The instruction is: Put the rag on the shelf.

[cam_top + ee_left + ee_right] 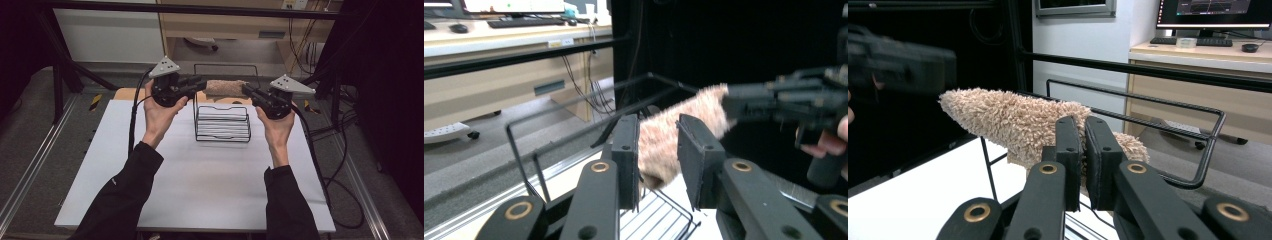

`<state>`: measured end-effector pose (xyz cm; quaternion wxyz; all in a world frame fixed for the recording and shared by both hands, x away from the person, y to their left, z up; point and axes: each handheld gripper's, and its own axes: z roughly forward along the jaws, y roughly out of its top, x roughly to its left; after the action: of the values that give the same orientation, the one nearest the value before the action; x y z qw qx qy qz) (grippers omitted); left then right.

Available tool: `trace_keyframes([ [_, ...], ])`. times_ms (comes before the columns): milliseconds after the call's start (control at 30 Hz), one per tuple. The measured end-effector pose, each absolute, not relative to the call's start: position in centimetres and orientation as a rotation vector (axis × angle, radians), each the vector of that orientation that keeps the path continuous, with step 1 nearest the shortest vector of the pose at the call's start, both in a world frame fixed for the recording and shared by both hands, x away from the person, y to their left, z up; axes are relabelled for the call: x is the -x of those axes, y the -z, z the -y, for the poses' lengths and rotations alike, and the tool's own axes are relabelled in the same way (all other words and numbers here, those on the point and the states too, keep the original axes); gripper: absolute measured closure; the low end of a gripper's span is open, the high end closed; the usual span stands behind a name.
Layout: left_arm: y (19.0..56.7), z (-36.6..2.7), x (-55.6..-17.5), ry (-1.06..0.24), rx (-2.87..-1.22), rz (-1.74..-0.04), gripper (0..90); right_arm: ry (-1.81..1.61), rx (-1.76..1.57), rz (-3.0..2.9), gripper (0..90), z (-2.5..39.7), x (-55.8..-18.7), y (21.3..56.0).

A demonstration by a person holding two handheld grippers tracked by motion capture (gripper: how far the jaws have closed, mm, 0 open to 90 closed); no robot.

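Right gripper (1082, 150) pinches fuzzy cloth (1013, 125); left gripper (658, 150) jaws straddle its other end.

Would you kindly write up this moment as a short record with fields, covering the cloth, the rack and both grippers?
held item: fluffy beige chenille cloth, stretched level between the two grippers
position: above the black wire rack, near its tall back frame
left gripper: jaws apart, one end of the cloth between them, not pinched
right gripper: jaws shut on the other end of the cloth
support: white table top, with the rack standing on its far half
hands: one on each gripper, in black sleeves
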<state>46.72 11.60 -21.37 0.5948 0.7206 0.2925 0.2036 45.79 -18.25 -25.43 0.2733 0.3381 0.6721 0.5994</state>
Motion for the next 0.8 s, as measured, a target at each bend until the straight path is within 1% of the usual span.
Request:
trace_keyframes([
  [167, 21.0, -10.7, -47.3, -0.434, -1.697, -0.693, 81.7, -1.609, -0.907, -1.808, 85.5, 18.2, -45.8, 25.5],
  [400, 22.7, -9.4, -47.9, -0.367, -1.765, -0.699, 89.0, -1.599, -0.896, -1.819, 84.6, 18.3, -45.6, 25.8],
  [567, 23.8, -9.4, -48.0, -0.353, -1.790, -0.704, 89.5, -1.601, -0.889, -1.829, 82.2, 18.4, -45.4, 25.9],
  [667, 24.2, -9.5, -48.0, -0.360, -1.797, -0.702, 89.5, -1.610, -0.886, -1.831, 76.9, 18.6, -45.2, 25.8],
  [800, 24.4, -9.3, -47.9, -0.380, -1.813, -0.692, 89.7, -1.633, -0.879, -1.813, 73.7, 19.1, -44.8, 25.1],
])
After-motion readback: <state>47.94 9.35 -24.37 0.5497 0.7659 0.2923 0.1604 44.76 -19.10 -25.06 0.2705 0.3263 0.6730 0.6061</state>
